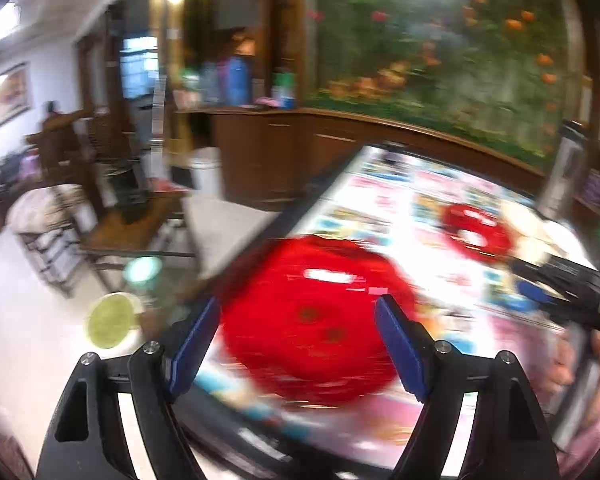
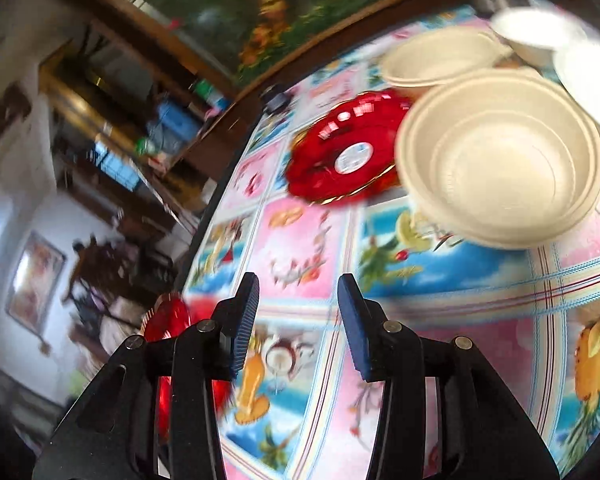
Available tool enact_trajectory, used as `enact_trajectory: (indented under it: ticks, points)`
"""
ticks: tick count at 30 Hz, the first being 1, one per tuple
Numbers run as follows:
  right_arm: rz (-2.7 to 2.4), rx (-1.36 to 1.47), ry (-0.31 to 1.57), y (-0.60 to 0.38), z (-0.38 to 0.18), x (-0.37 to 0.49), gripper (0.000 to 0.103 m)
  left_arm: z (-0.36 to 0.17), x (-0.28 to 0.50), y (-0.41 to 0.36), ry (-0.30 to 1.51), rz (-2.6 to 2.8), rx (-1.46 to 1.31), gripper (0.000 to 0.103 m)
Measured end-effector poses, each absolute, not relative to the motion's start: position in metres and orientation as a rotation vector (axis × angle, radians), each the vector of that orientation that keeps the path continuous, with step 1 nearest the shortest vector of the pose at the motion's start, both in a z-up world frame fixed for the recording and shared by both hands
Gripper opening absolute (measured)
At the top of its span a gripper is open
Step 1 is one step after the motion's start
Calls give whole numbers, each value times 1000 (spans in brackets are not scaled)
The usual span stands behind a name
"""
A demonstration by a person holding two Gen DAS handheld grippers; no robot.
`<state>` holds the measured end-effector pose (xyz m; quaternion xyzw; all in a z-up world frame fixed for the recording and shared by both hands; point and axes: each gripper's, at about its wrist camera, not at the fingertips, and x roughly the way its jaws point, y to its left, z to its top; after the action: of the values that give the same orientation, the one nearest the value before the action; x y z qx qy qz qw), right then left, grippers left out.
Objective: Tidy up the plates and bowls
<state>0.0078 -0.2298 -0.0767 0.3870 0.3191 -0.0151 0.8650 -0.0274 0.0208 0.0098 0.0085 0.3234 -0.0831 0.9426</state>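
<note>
While both grippers stand spread and empty, left gripper hovers over a red plate; from right gripper, cream bowl sits at one o'clock.

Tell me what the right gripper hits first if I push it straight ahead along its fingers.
Most likely the patterned tablecloth itself: the right gripper is open, empty and angled down at bare cloth. Farther along that line lies the far red plate, with the nearest cream bowl off to the right. Blur leaves depth uncertain.
</note>
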Motion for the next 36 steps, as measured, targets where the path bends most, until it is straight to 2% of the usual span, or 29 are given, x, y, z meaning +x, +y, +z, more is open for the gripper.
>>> enact_trajectory:
  ticks: [7,12,19,26,34,36]
  points:
    - [-48,966,669,-250,-86,29,41,10,23,-68,859,-463,-40,80]
    - [-85,1090,657,-261,-100,40,42,6,105,-117,948,-305,35,80]
    - [-145,1204,643,-278,-110,59,42,-26,192,-150,1149,-227,-18,80]
    - [-157,1277,674,-289,-132,66,42,-61,221,-173,1256,-213,-56,80]
    - [-164,1292,611,-295,-134,65,43,-77,222,-183,1301,-250,-143,78]
    - [-164,1280,598,-295,-134,66,43,-79,222,-186,1303,-268,-159,74]
